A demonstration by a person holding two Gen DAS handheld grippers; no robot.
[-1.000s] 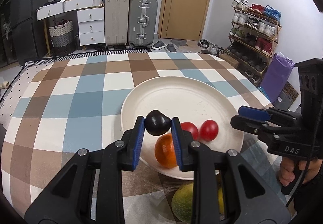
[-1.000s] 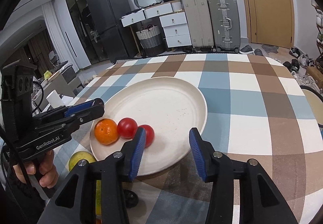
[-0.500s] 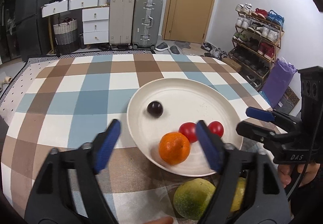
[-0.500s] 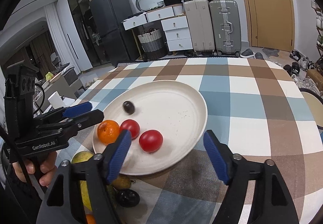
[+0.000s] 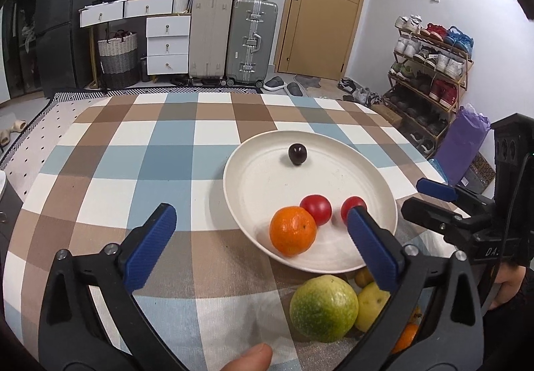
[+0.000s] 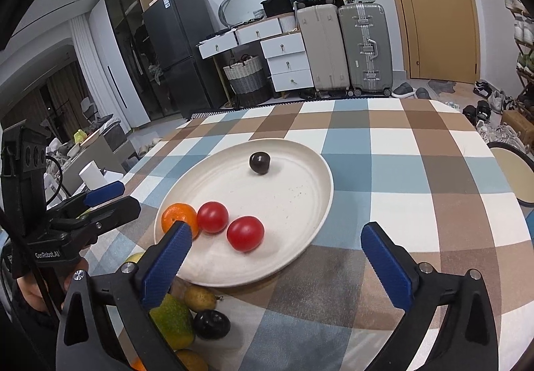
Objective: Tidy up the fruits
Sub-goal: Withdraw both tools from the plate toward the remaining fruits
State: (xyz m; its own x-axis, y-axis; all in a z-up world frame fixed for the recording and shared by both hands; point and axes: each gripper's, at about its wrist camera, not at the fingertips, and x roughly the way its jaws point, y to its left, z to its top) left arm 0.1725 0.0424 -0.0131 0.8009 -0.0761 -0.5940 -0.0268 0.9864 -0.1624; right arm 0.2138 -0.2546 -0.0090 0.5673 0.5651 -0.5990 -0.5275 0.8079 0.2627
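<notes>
A white plate [image 5: 253, 190] holds a dark plum [image 5: 297, 154] at its far side, and an orange [image 5: 293, 235] and two red tomatoes [image 5: 316, 209] near its front rim. My left gripper [image 5: 260, 214] hovers before the plate's near left edge, its jaws opening wide and empty. My right gripper [image 6: 276, 230] stands over the plate's [image 6: 300, 170] near edge, jaws also opening, with a tomato [image 6: 245, 233] lying untouched on the plate between the fingers. The plum [image 6: 259, 162] and orange [image 6: 178, 217] also show in the right wrist view.
Loose fruit lies on the checked cloth in front of the plate: a large green fruit [image 5: 323, 307], a yellow one [image 5: 372, 304], a dark plum [image 6: 212, 324] and a small brown fruit [image 6: 200, 298]. A round stool [image 6: 510, 170] stands past the table's right edge.
The left gripper let go of the dark plum, which now rests on the plate's far side, and drew back. Both pairs of jaws spread from narrow to wide.
</notes>
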